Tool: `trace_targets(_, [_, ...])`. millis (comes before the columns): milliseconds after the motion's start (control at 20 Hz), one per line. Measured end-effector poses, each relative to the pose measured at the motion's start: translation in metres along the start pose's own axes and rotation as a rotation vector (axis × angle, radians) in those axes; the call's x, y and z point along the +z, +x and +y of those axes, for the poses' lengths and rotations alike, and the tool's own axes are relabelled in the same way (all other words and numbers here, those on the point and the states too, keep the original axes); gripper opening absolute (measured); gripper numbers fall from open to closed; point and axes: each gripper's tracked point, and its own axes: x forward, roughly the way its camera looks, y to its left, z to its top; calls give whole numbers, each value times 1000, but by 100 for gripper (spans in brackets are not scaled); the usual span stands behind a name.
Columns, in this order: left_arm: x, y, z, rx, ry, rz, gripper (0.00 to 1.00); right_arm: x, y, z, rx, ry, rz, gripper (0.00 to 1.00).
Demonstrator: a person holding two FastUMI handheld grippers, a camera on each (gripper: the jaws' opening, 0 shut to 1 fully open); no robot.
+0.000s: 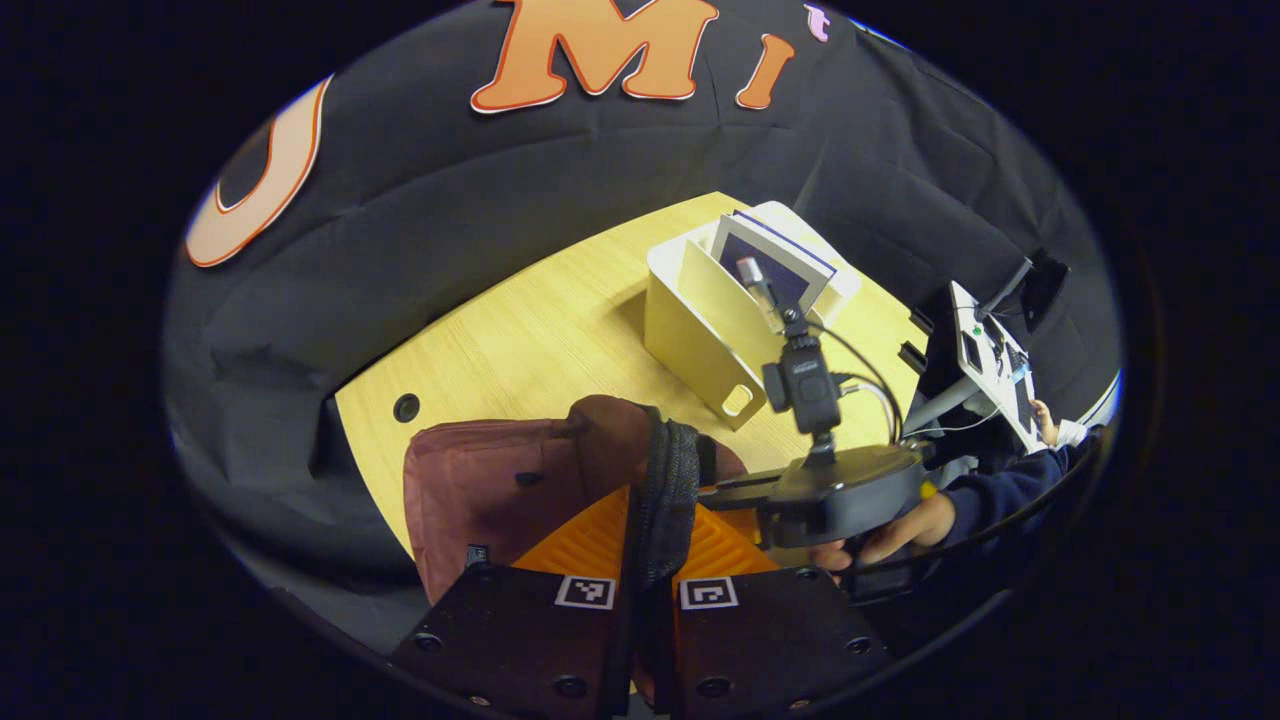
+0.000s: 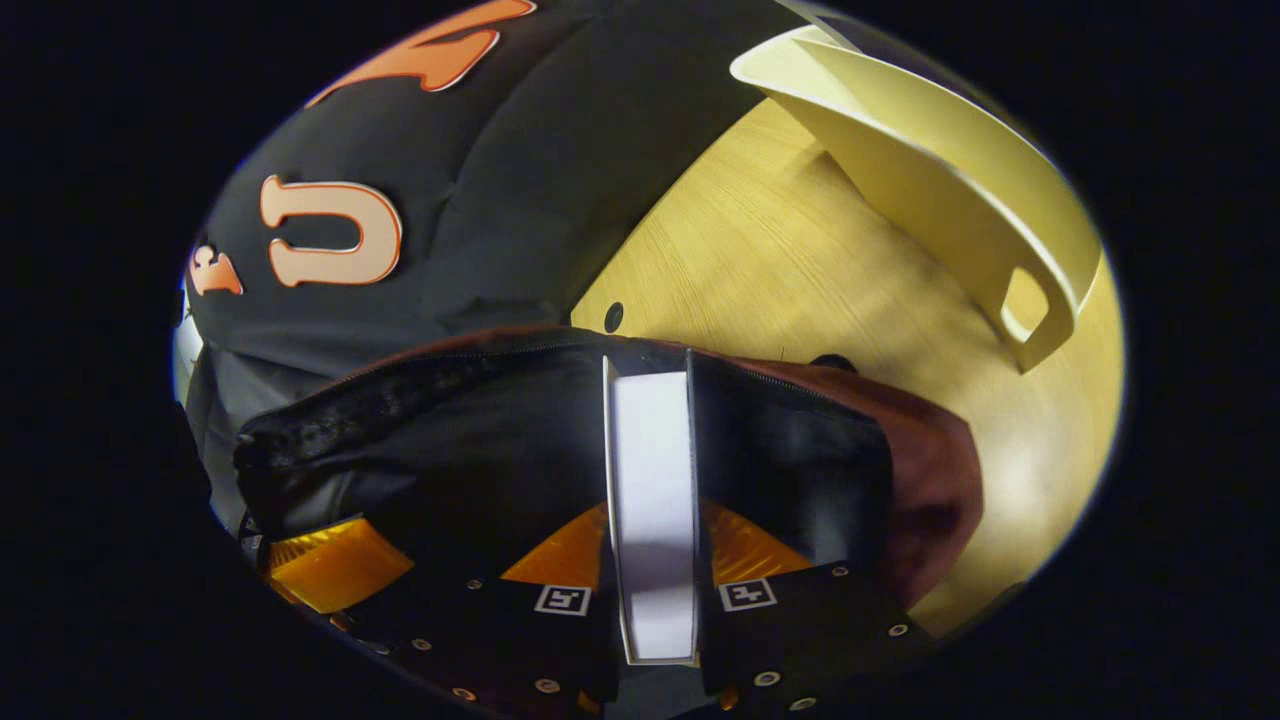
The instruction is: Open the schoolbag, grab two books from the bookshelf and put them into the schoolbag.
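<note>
**Onlooker 1:** On the pale wooden table (image 1: 520, 330) lies the maroon schoolbag (image 1: 470, 490), already unzipped. The left gripper (image 1: 648, 560) has its two fingers closed on the bag's dark webbing strap (image 1: 668, 490), lifting the opening wide.

**Onlooker 2:** And the books?

**Onlooker 1:** The right gripper (image 2: 652, 560) pinches a white-paged book (image 2: 652, 500) between both fingers, its far end pointing into the bag's dark mouth (image 2: 450, 440). I judge this book is going in now; whether another already lies inside, I cannot tell, the interior is too dark.

**Onlooker 2:** What remains on the shelf?

**Onlooker 1:** A cream bookshelf box (image 1: 700, 330) stands further back on the table, well apart from the bag, with at least one dark-covered book (image 1: 775, 260) upright in it.

**Onlooker 2:** Anything in the way?

**Onlooker 1:** The bag's slack rim could snag the book's corner. A person's hand (image 1: 900, 530) holds the right gripper near the table's edge, beside some equipment on a stand (image 1: 985, 350).
</note>
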Motion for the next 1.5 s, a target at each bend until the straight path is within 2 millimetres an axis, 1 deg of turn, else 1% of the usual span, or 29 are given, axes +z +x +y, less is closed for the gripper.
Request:
trace_targets(50, [0,3,0,0,-6,2,10,-7,5,-2,0,17,8,32])
trace_targets(150, [-3,4,3,-4,-39,1,10,-25,5,-4,-33,18,81,36])
trace_targets(200, [-3,5,4,-9,-56,-3,10,-27,-2,-3,-49,-11,93,38])
trace_targets(250, [-3,6,6,-8,-65,-5,10,-25,-9,-5,-78,-59,113,48])
trace_targets(300, [-4,7,7,-8,-75,-11,10,-28,-21,-8,-107,-106,153,74])
trace_targets(400, [-3,8,7,-13,-89,-22,10,-21,-43,-15,-142,-173,167,89])
trace_targets(450, [-2,9,8,-11,-88,-25,10,-15,-52,-16,-153,-192,149,97])
trace_targets(500, [-4,10,9,-8,-86,-28,10,-9,-60,-21,-175,-212,139,97])
trace_targets(600, [-3,12,5,-11,-93,-33,10,0,-75,-33,-216,-261,143,97])
trace_targets(700, [-3,14,5,-1,-91,-34,10,13,-97,-43,-251,-298,133,97])
trace_targets(800, [-3,15,4,8,-90,-35,10,26,-117,-44,-276,-331,125,98])
trace_targets(900, [-5,17,4,12,-96,-34,10,43,-137,-47,-309,-382,115,97])
trace_targets(1000, [-8,18,3,16,-105,-32,10,57,-157,-45,-332,-440,121,98])
trace_targets(1250, [-11,25,0,22,-140,-29,10,109,-208,-46,-429,-574,102,98])
trace_targets(1350, [-16,28,0,29,-151,-16,10,129,-223,-42,-440,-620,113,98])
trace_targets(1500, [-18,31,1,38,-172,-7,10,167,-245,-45,-511,-686,114,98])
